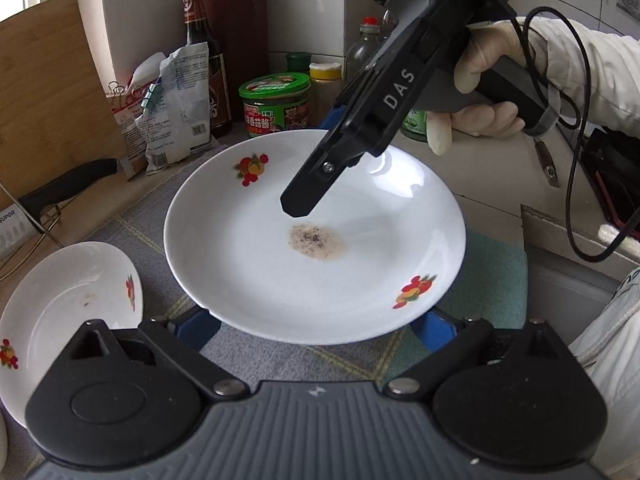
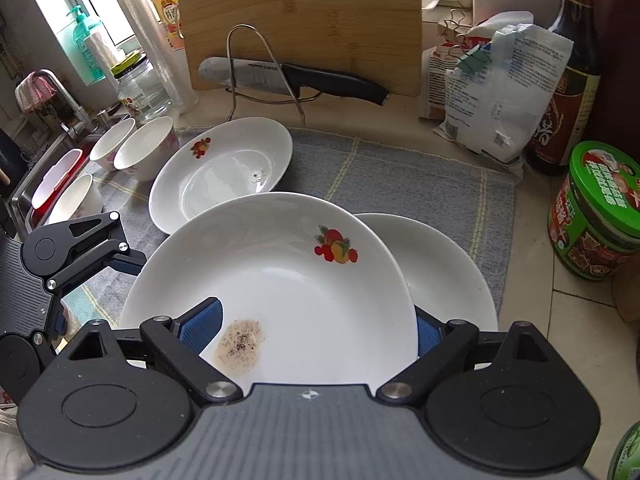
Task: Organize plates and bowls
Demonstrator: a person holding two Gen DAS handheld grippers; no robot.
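Note:
A white deep plate (image 1: 320,276) (image 2: 300,280) with fruit prints and a brown stain is held up over the grey cloth (image 2: 400,176). My left gripper (image 1: 314,332) reaches under its near rim. Both blue fingers (image 1: 196,330) run beneath the plate, and their tips are hidden. In the right wrist view the left gripper (image 2: 120,264) comes in at the plate's left edge. My right gripper (image 2: 316,330) (image 1: 316,160) straddles the opposite rim, with one pad (image 2: 204,324) on the inner face and the other under the rim. A second plate (image 2: 448,276) lies partly beneath, and a third (image 2: 224,168) (image 1: 68,304) lies beyond it.
Three bowls (image 2: 144,148) stand at the cloth's left end by the sink (image 2: 24,184). A knife (image 2: 296,76) rests in a wire rack before a cutting board (image 2: 300,20). Bags, bottles and a green jar (image 2: 600,208) crowd the right. A gloved hand (image 1: 488,80) holds the right gripper.

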